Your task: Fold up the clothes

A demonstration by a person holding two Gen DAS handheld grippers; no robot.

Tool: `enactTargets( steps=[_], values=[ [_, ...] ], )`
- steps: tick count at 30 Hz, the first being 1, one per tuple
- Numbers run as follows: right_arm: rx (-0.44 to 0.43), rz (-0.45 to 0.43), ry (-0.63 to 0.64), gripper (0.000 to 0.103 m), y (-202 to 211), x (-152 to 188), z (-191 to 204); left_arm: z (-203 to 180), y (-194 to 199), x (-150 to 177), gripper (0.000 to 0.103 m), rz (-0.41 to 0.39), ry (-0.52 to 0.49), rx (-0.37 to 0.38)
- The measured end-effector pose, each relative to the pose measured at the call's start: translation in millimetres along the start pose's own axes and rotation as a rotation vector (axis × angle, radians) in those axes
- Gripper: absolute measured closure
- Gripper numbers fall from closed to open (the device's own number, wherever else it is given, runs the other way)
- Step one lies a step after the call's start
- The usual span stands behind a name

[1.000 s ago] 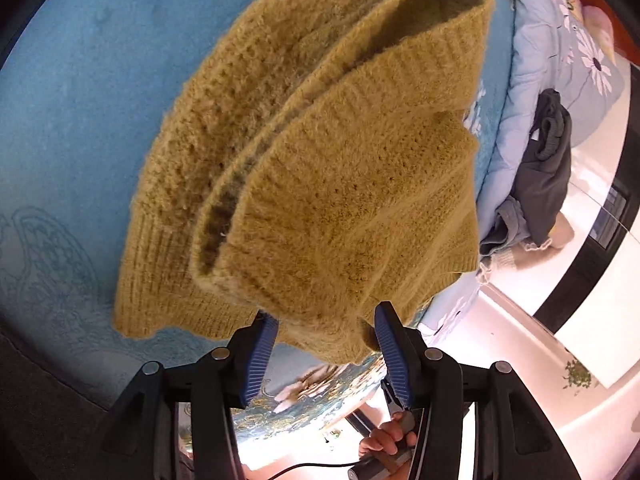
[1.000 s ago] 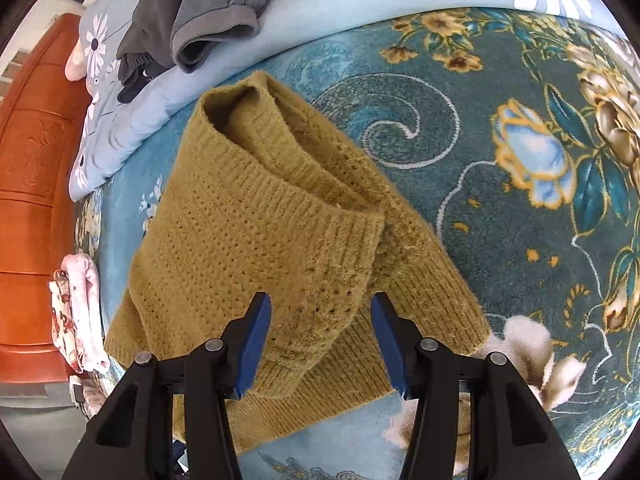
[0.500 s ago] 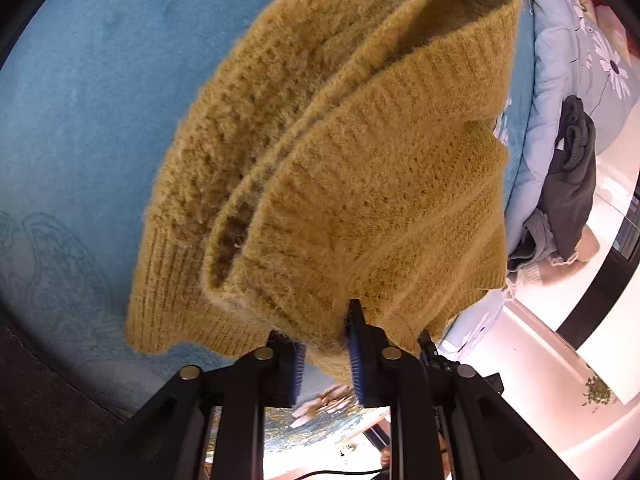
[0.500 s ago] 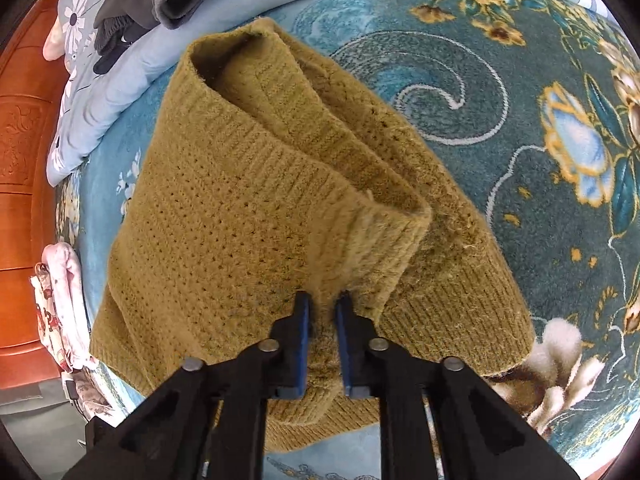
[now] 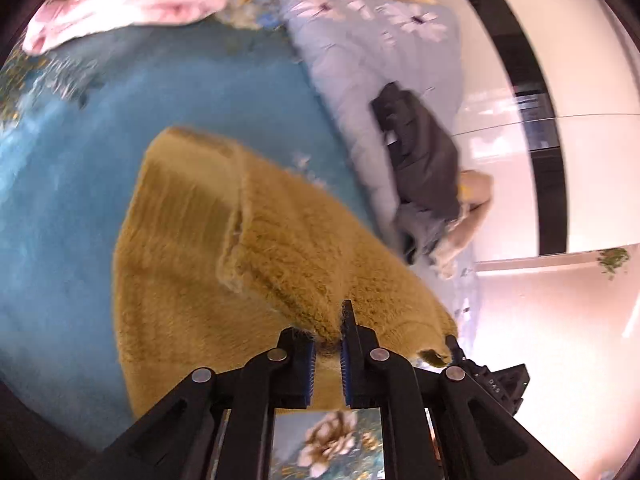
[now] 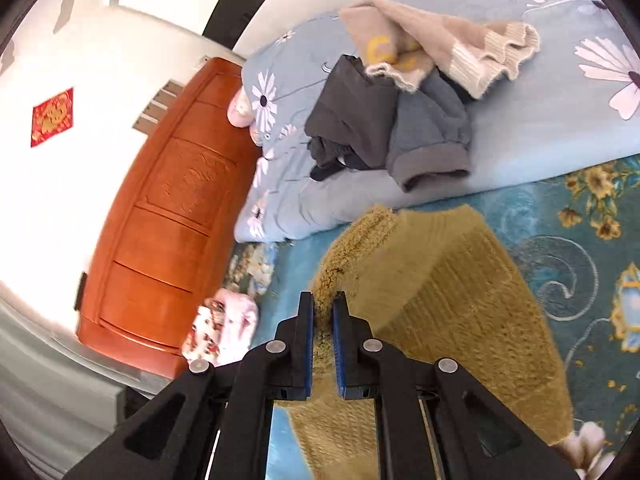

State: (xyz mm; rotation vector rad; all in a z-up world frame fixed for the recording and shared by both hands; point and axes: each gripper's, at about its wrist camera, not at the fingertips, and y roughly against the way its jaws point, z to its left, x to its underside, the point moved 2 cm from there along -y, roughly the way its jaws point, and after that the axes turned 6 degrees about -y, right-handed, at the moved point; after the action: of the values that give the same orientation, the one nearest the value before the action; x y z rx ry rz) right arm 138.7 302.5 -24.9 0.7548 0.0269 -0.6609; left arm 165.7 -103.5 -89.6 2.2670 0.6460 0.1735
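Left gripper (image 5: 328, 334) clamps sweater (image 5: 224, 256) edge; right gripper (image 6: 323, 312) pinches opposite corner. Sweater hangs over blue blanket (image 5: 60, 200), held by both corners probably for next fold. Unfolded pile (image 6: 384, 120) at 12 o'clock.

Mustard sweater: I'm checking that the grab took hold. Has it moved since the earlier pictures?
Yes. The mustard sweater has risen off the teal floral blanket, pinched in both tools and hanging toward the orange headboard.

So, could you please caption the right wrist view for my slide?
Right gripper clamped on a mustard knit sweater above the teal floral blanket.
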Motion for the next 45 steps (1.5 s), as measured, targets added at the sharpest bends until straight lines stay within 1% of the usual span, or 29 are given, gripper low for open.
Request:
enactTargets(
  steps=[2,3,4,5,6,8,10,12,13,15,16,18,20,23,24,26,28,31,32,34,36,37,39,40,41,42,43,44,45],
  values=[
    [0.116,0.074,-0.078,0.094,-16.4,25.4,-47.2,44.5,-36.7,30.8,0.093,0.116,0.118,-0.062],
    [0.149,0.101,-0.136,0.094,-22.0,38.5,-71.0,63.5,-50.0,44.2,0.093,0.169,0.177,-0.080],
    [0.163,0.115,-0.188,0.095,-24.8,49.2,-88.8,76.6,-59.7,54.4,0.093,0.207,0.216,-0.102],
    [0.172,0.126,-0.236,0.095,-27.1,58.8,-104.1,81.8,-65.6,61.3,0.093,0.226,0.234,-0.117],
    [0.184,0.133,-0.259,0.095,-27.2,66.2,-114.8,83.2,-65.4,62.7,0.093,0.223,0.230,-0.121],
    [0.207,0.136,-0.240,0.095,-24.2,70.7,-120.7,79.1,-60.6,60.9,0.093,0.205,0.198,-0.127],
    [0.194,0.125,-0.216,0.095,-16.8,69.9,-118.0,66.3,-52.0,58.2,0.093,0.180,0.134,-0.134],
    [0.173,0.109,-0.186,0.095,-10.8,67.0,-111.9,58.1,-50.8,61.8,0.093,0.183,0.070,-0.151],
    [0.178,0.110,-0.164,0.095,-9.2,67.7,-110.4,55.8,-51.8,64.4,0.093,0.189,0.044,-0.163],
    [0.225,0.140,-0.151,0.095,-15.6,74.7,-117.0,66.1,-66.7,75.2,0.093,0.241,0.034,-0.211],
    [0.260,0.160,-0.161,0.095,-21.5,79.9,-123.8,75.1,-73.4,79.4,0.092,0.272,0.058,-0.227],
    [0.287,0.174,-0.230,0.095,-27.9,90.3,-141.9,90.5,-78.3,85.3,0.092,0.300,0.120,-0.223],
    [0.281,0.168,-0.262,0.095,-27.9,96.8,-150.0,91.6,-73.6,82.3,0.092,0.285,0.125,-0.216],
    [0.278,0.170,-0.239,0.095,-26.5,96.8,-149.9,87.4,-72.3,78.3,0.092,0.279,0.086,-0.230],
    [0.277,0.170,-0.234,0.095,-26.2,95.5,-149.3,86.2,-72.0,77.1,0.089,0.279,0.075,-0.234],
    [0.289,0.180,-0.211,0.094,-27.2,94.1,-147.5,84.7,-71.6,75.4,0.089,0.290,0.075,-0.227],
    [0.318,0.190,-0.169,0.093,-26.7,92.2,-145.9,88.4,-65.9,71.7,0.087,0.290,0.100,-0.214],
    [0.385,0.199,-0.106,0.089,-21.7,87.2,-147.8,103.3,-50.9,61.0,0.084,0.279,0.158,-0.234],
    [0.396,0.200,-0.096,0.087,-18.4,85.0,-151.0,107.0,-42.3,57.6,0.083,0.268,0.179,-0.240],
    [0.439,0.185,-0.084,0.086,-8.0,80.4,-157.2,110.2,-22.5,51.2,0.084,0.233,0.201,-0.258],
    [0.453,0.164,-0.079,0.086,4.0,75.8,-162.7,106.5,-2.1,44.1,0.084,0.172,0.187,-0.282],
    [0.451,0.154,-0.077,0.086,8.8,73.5,-164.7,99.9,0.2,39.3,0.084,0.150,0.163,-0.289],
    [0.466,0.118,-0.056,0.079,14.2,67.2,-165.8,85.8,2.3,30.1,0.084,0.113,0.113,-0.298],
    [0.464,0.092,-0.062,0.067,16.0,63.3,-166.8,74.2,-8.4,27.7,0.084,0.127,0.073,-0.287],
    [0.456,0.063,-0.075,0.053,17.6,59.2,-168.1,62.5,-19.2,25.2,0.084,0.141,0.034,-0.277],
    [0.435,0.036,-0.105,0.046,18.5,55.4,-170.7,50.3,-30.5,24.0,0.084,0.155,-0.007,-0.266],
    [0.402,0.025,-0.141,0.036,14.0,52.6,-171.7,34.9,-45.0,28.0,0.084,0.168,-0.050,-0.260],
    [0.365,0.023,-0.177,0.031,7.0,50.1,-171.6,18.5,-63.1,34.5,0.080,0.183,-0.092,-0.264],
    [0.345,0.039,-0.196,0.030,-0.2,49.0,-173.8,3.4,-80.1,43.6,0.076,0.210,-0.129,-0.276]
  ],
)
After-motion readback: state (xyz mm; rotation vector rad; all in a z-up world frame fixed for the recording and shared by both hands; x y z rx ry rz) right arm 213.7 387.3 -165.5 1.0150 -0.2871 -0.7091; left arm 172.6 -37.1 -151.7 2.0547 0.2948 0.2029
